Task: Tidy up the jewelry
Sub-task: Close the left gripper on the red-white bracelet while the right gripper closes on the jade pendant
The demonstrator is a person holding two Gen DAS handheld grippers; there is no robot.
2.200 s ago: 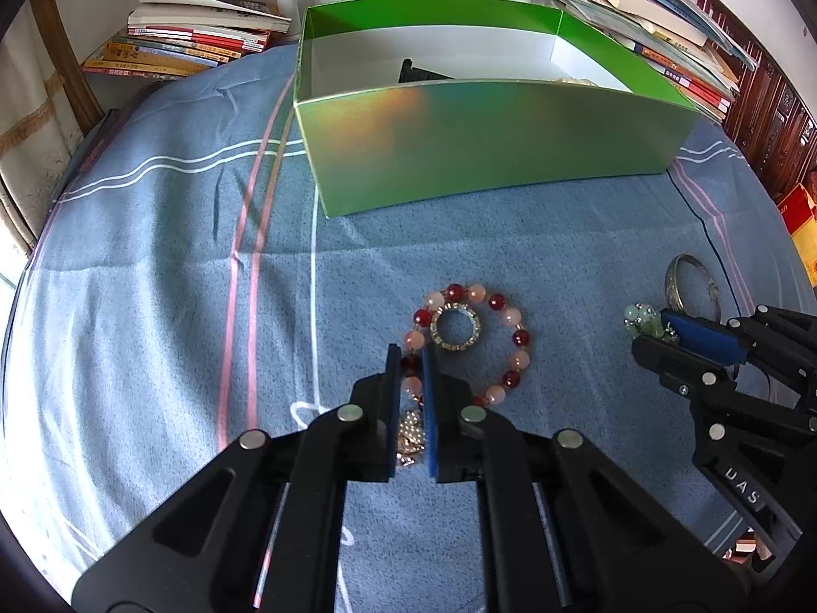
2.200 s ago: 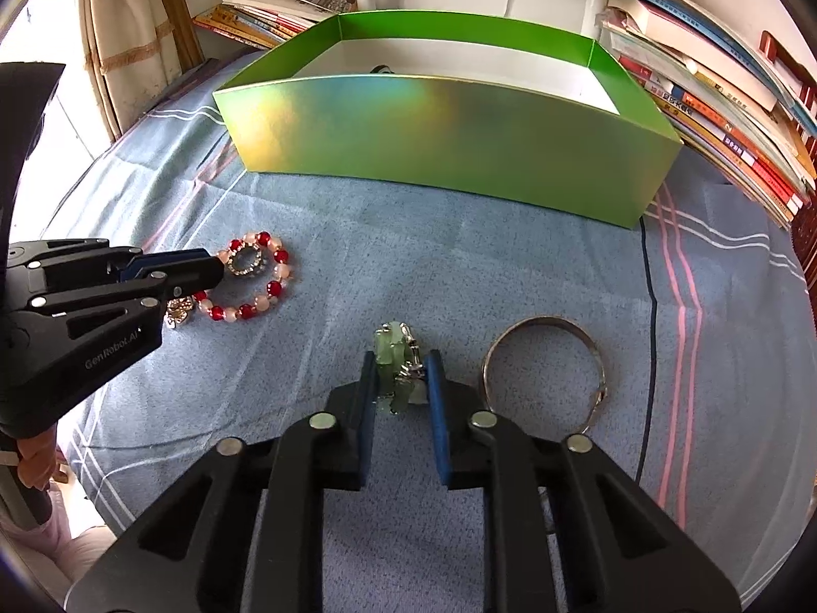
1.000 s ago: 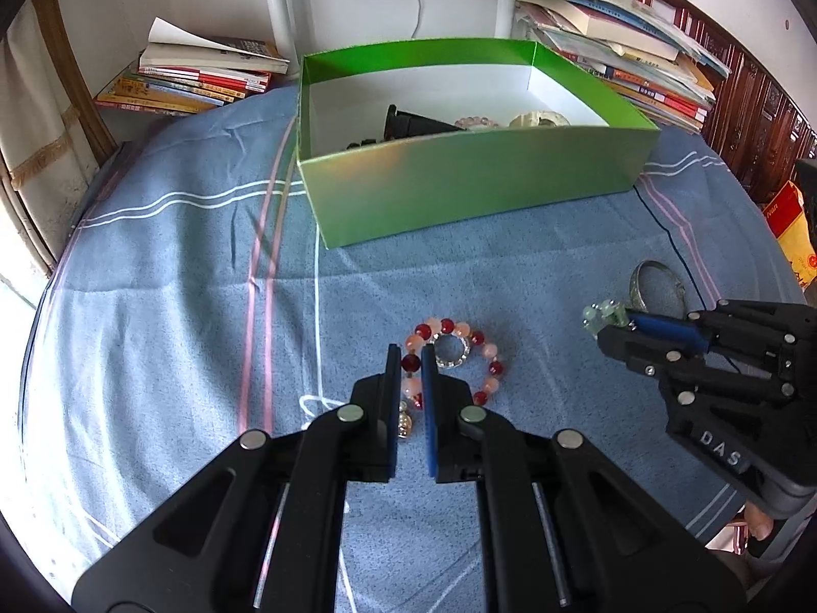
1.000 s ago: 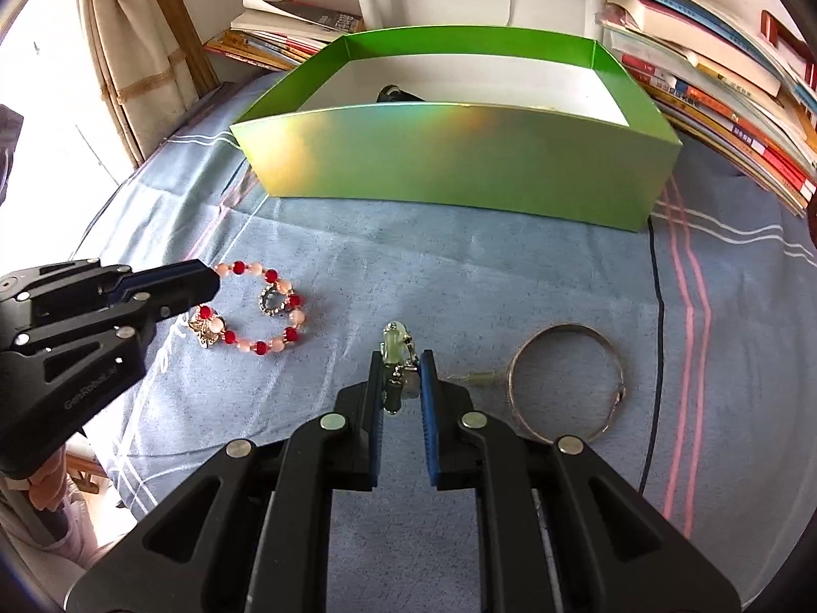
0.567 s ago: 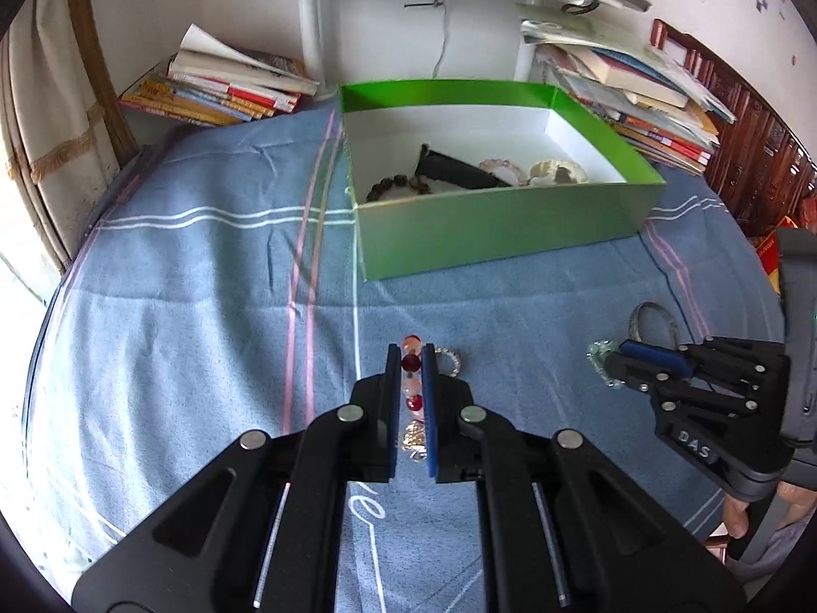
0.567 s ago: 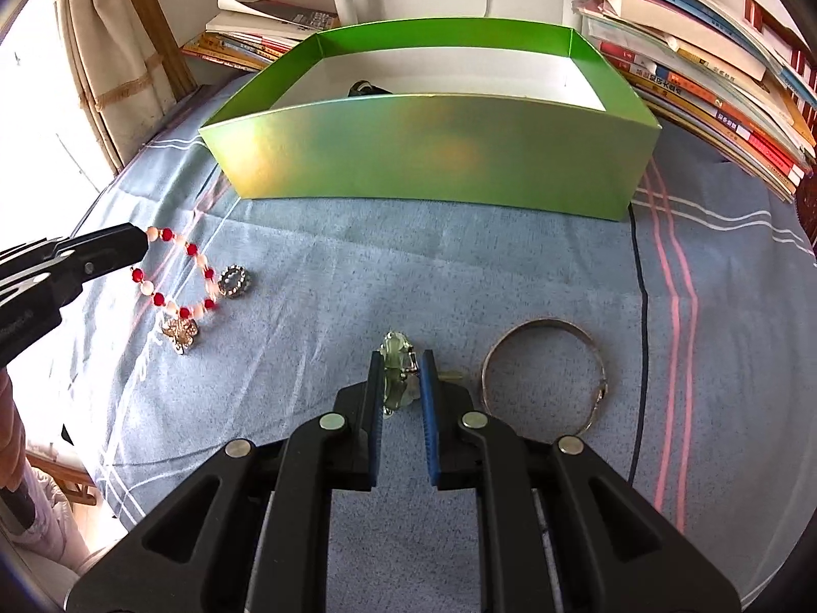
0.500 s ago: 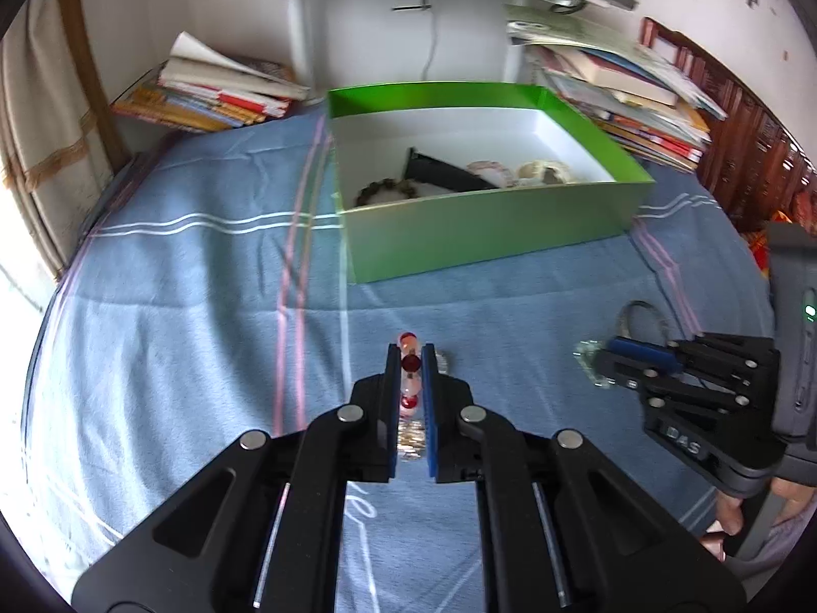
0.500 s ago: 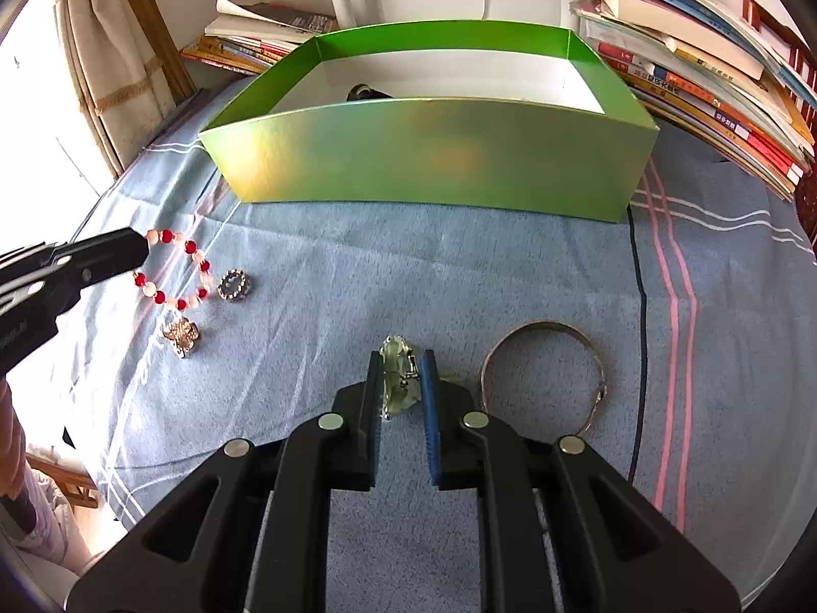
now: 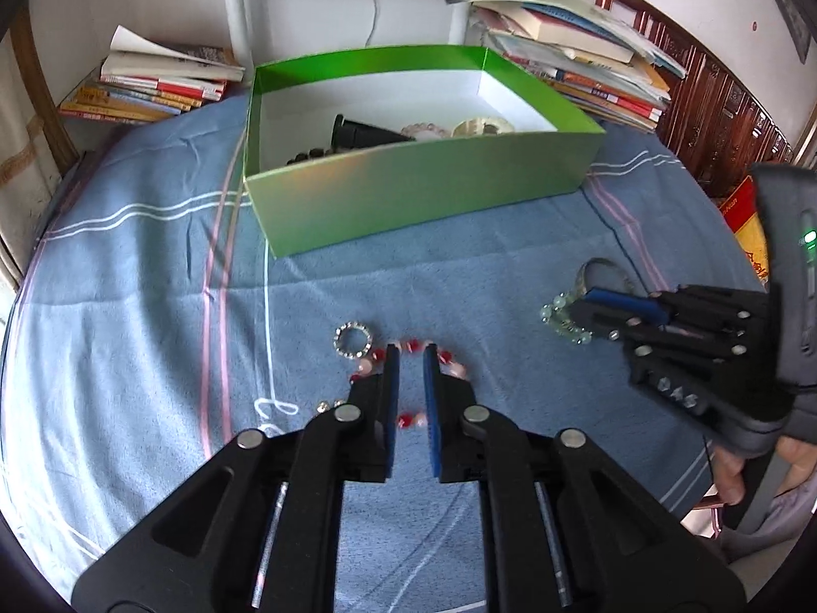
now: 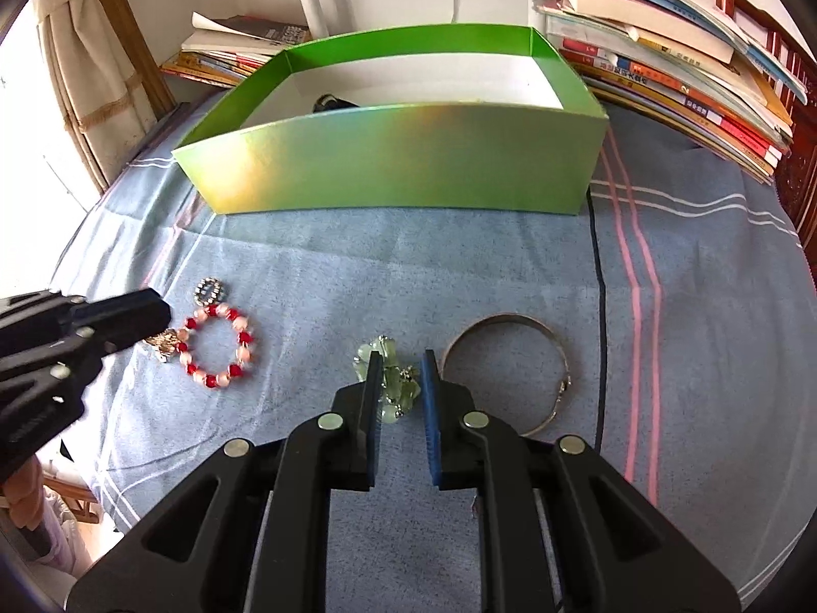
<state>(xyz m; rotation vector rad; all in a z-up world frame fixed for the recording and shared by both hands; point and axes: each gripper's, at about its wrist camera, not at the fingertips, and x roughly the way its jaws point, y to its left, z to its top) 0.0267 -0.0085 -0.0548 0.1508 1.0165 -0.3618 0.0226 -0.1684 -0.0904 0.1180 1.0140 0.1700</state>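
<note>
A red-and-pink bead bracelet [image 10: 244,356] with a gold charm [image 10: 163,339] lies flat on the blue cloth. My left gripper [image 9: 407,352] stands over it. Its jaws are opening, beads [image 9: 456,369] show on both sides of the fingers, and the pads are off them. Seen from the right wrist, the left gripper [image 10: 153,314] ends at the charm. My right gripper [image 10: 401,357] is shut on a pale green bead bracelet [image 10: 390,383]. That green bracelet [image 9: 559,319] sticks out of the right gripper [image 9: 587,306]. The green box [image 9: 418,189] holds several pieces.
A sparkly silver ring [image 9: 338,342] lies just left of the bead bracelet. A silver bangle [image 10: 505,315] lies right of the right gripper. Book stacks [image 10: 679,66] flank the box, with a white lamp post [image 9: 237,15] behind. A person's hand [image 9: 730,470] holds the right gripper.
The bead bracelet, pinched and lifted by the left gripper half a second ago, now lies flat on the cloth, and the left jaws have parted. The right gripper keeps its hold on the green beads.
</note>
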